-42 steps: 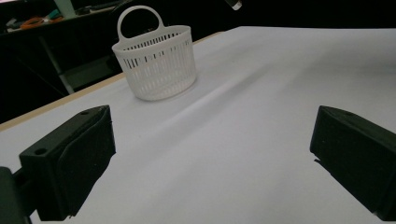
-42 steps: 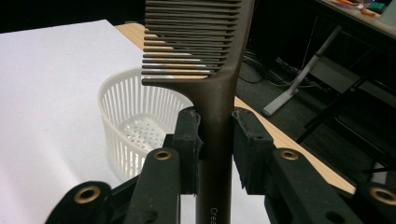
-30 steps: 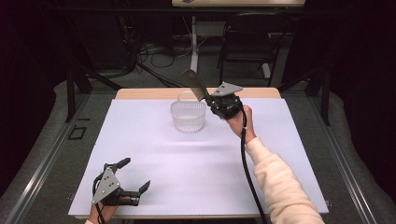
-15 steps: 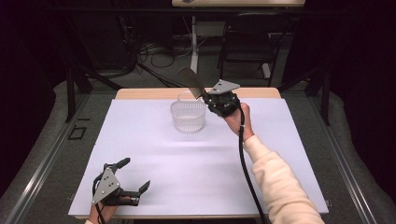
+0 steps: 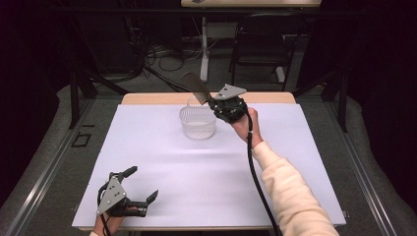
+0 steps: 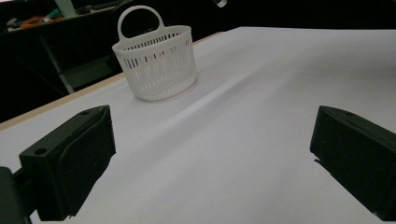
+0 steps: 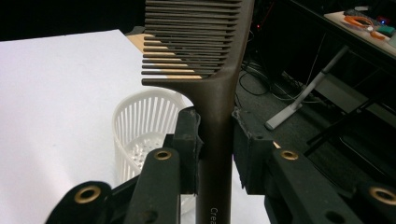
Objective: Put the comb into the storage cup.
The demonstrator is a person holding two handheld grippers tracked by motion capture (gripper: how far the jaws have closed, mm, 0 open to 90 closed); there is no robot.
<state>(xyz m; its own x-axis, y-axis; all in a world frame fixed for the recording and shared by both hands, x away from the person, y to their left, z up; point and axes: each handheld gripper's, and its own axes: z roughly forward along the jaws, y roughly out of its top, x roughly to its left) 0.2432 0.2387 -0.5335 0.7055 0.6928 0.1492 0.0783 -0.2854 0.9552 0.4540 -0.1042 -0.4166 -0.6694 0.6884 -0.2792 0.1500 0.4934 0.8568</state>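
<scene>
A dark brown comb with wide teeth is clamped by its handle between the jaws of my right gripper, which is shut on it. In the high view that gripper hangs just right of a white slotted plastic basket, and the comb slants up and to the left over the basket's far rim. The basket stands upright with its loop handle up; its inside looks empty. My left gripper rests open near the front left of the table, with nothing between its jaws.
A white sheet covers the table, with a strip of bare wood along the far edge. Beyond the table are a dark chair, a white stand and cables on the floor.
My right gripper with the comb has risen a little and shifted slightly toward the far edge beside the basket. The left gripper has stayed put.
</scene>
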